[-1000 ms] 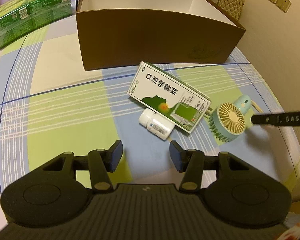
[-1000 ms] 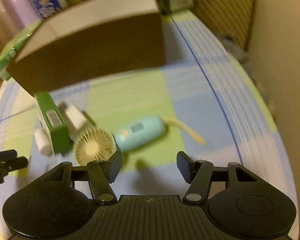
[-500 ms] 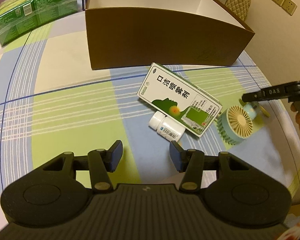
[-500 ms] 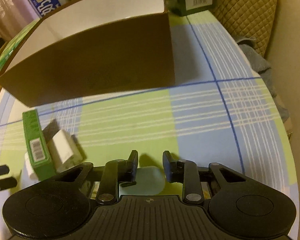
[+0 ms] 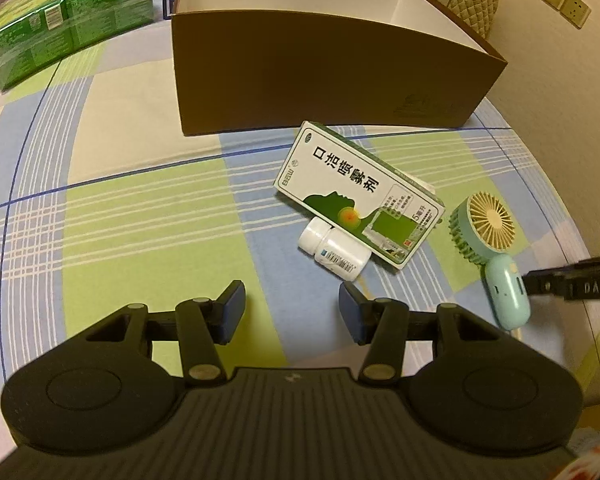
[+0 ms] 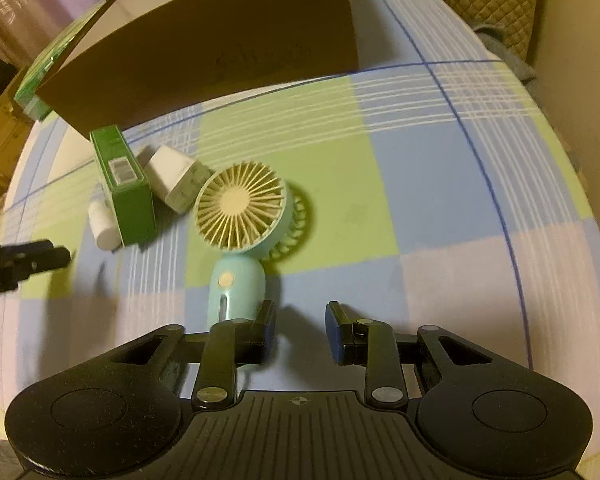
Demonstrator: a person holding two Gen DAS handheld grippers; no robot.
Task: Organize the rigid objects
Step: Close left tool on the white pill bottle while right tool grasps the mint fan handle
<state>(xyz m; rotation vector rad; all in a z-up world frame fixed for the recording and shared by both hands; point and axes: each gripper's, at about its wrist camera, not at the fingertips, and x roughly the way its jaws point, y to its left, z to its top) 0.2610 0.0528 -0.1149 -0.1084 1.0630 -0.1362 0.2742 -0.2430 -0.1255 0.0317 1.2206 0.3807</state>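
The right gripper (image 6: 300,330), fingers now narrower yet gripping nothing, has nudged the mint-green handheld fan (image 6: 240,216) upright beside it, while the left gripper's (image 5: 291,312) fingers stay apart, empty.

Both grippers — left gripper (image 5: 291,306), right gripper (image 6: 300,328) — black plastic, ribbed housings, blue-padded fingers (image 5: 232,310), silver screws

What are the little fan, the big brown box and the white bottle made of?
The handheld fan looks like smooth, slightly glossy plastic: mint body, cream moulded grille. The big brown box looks like matte cardboard: thin folded walls, white inside. The white bottle is probably plastic, with a smooth cap and a printed paper-like label.
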